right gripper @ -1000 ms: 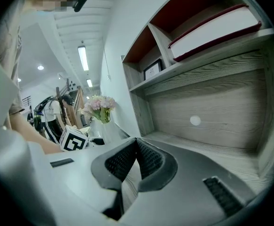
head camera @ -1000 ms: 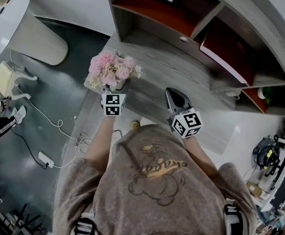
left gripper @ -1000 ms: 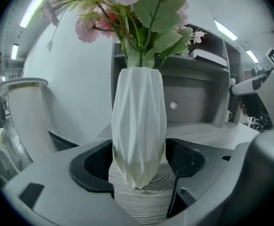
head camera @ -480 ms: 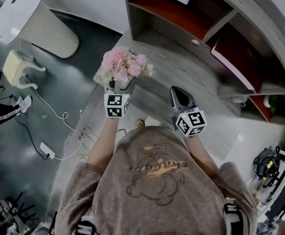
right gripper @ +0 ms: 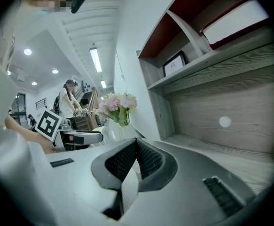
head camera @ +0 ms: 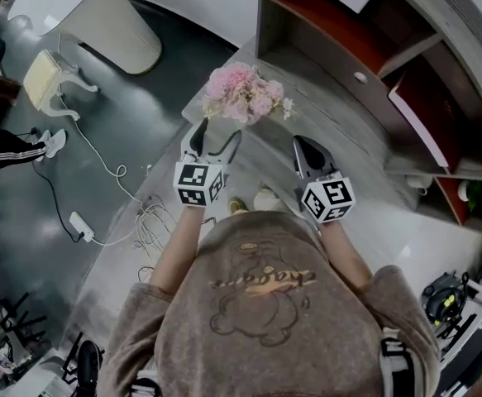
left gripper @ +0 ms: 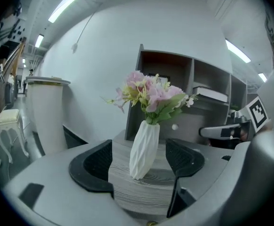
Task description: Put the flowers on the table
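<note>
An office-like workroom: strip ceiling lights point(left gripper: 64, 6), shelving unit point(head camera: 267, 15), trailing power strip point(head camera: 80, 224).

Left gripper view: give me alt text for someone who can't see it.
A white ribbed vase of pink flowers stands upright on a grey wood-grain table. It is framed by the open jaws of the left gripper, touching neither. A grey shelf unit stands behind it against a white wall.
</note>
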